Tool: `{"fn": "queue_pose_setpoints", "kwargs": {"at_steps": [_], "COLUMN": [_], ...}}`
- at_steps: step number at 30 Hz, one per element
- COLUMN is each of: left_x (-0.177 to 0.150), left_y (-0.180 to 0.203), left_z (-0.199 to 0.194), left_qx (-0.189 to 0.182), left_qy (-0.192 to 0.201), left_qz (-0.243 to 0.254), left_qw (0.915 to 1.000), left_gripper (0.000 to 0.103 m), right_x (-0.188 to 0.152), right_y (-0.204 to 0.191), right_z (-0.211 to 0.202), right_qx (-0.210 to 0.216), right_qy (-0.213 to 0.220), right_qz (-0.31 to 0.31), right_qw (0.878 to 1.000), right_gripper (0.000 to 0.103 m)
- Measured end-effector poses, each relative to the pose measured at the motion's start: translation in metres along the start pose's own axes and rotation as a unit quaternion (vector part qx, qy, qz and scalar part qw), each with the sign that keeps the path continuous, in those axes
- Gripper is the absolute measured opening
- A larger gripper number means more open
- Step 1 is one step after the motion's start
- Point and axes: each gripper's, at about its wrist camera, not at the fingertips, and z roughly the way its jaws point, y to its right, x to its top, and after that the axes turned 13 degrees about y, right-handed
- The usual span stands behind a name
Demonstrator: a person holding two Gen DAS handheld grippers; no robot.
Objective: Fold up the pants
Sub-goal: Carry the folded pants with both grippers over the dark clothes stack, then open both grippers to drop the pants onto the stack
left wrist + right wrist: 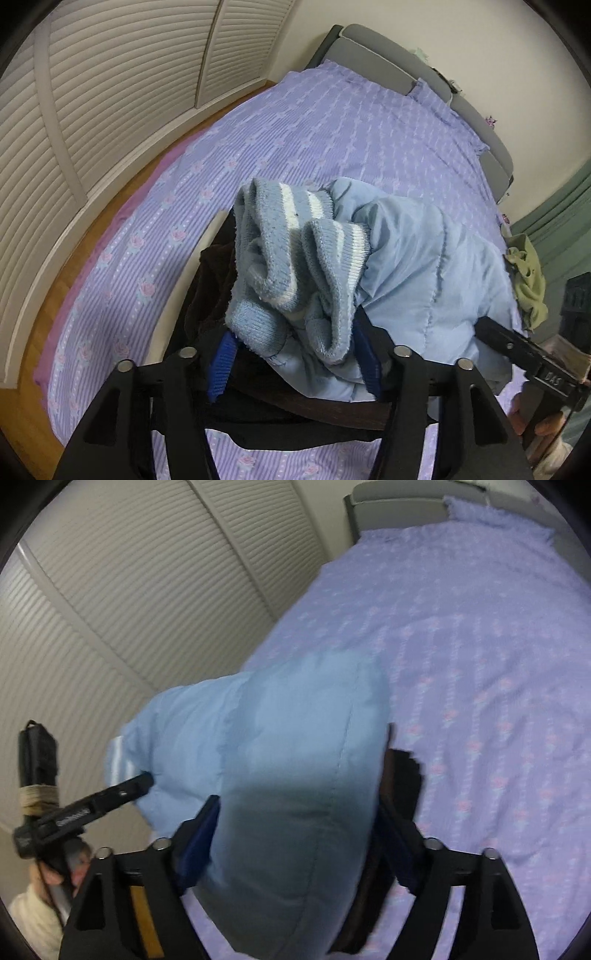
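Observation:
The pants [417, 266] are light blue and padded, with ribbed blue-and-white striped cuffs [291, 254] and a dark lining. My left gripper [295, 354] is shut on the cuff end and holds it above the bed. My right gripper [295, 834] is shut on a padded fold of the pants [295, 746], also lifted off the bed. The right gripper shows at the right edge of the left wrist view [517, 347]; the left gripper shows at the left of the right wrist view [110, 797].
The bed [303, 122] has a lilac flowered cover and a grey headboard [391, 55]. White louvred closet doors [110, 92] stand to the left across a strip of wood floor. A green cloth [528, 280] lies at the bed's right edge.

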Motion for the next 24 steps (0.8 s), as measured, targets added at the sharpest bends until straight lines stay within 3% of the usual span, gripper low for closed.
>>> {"fn": "queue_pose_setpoints", "kwargs": {"at_steps": [3,7,11,16,20,24], "left_x": [-0.003,-0.002,-0.007,-0.03,-0.053,-0.08], "left_y": [-0.002,0.007,0.025,0.043,0.068,0.115], "left_z": [0.005,-0.019,-0.065,-0.113,-0.153,-0.192], "left_qx": [0.034,0.065,0.11,0.098,0.083,0.071], "left_qy": [-0.004,0.023,0.082,0.112,0.136,0.151], "left_qz": [0.015,0.048,0.105,0.119,0.125,0.163], "left_qw": [0.9993,0.9965,0.9849,0.9817,0.9793,0.9725], "left_gripper": [0.087,0.087,0.092,0.094,0.095,0.099], "right_x": [0.0,0.0,0.005,-0.002,-0.026,-0.049], "right_y": [0.003,-0.002,-0.022,-0.032,-0.031,-0.017], "right_z": [0.001,-0.01,-0.049,-0.112,-0.167,-0.216], "right_qx": [-0.02,-0.014,-0.028,-0.022,-0.057,-0.09], "right_qy": [-0.016,-0.016,0.041,0.092,0.127,0.132], "right_qz": [0.0,0.005,-0.04,-0.047,-0.068,-0.055], "right_qw": [1.0,1.0,0.998,0.994,0.988,0.986], "right_gripper": [0.096,0.096,0.097,0.098,0.098,0.098]}}
